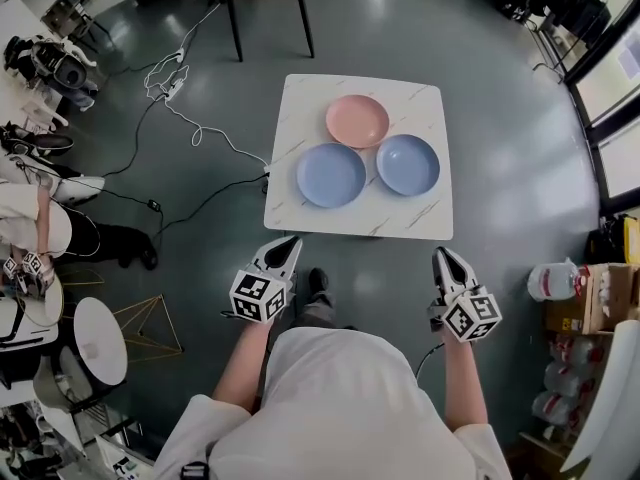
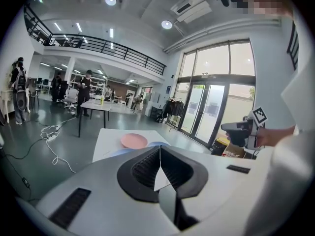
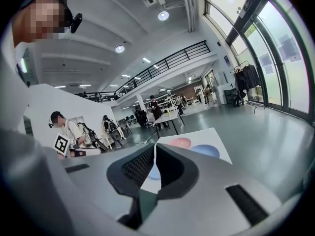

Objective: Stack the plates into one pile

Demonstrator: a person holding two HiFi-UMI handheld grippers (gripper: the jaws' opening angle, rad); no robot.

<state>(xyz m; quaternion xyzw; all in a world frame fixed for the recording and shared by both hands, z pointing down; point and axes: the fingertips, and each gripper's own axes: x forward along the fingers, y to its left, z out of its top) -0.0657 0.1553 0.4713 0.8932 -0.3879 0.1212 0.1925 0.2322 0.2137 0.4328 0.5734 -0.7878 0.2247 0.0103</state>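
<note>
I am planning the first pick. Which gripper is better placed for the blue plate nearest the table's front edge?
Probably the left. The left gripper points toward that blue plate on its side; the right gripper is by the table's right corner, nearer the other blue plate. Both grippers' jaws are shut.

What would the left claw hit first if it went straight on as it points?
The left claw would probably meet the white table at its near edge first, the nearer blue plate just beyond; height unclear.
</note>
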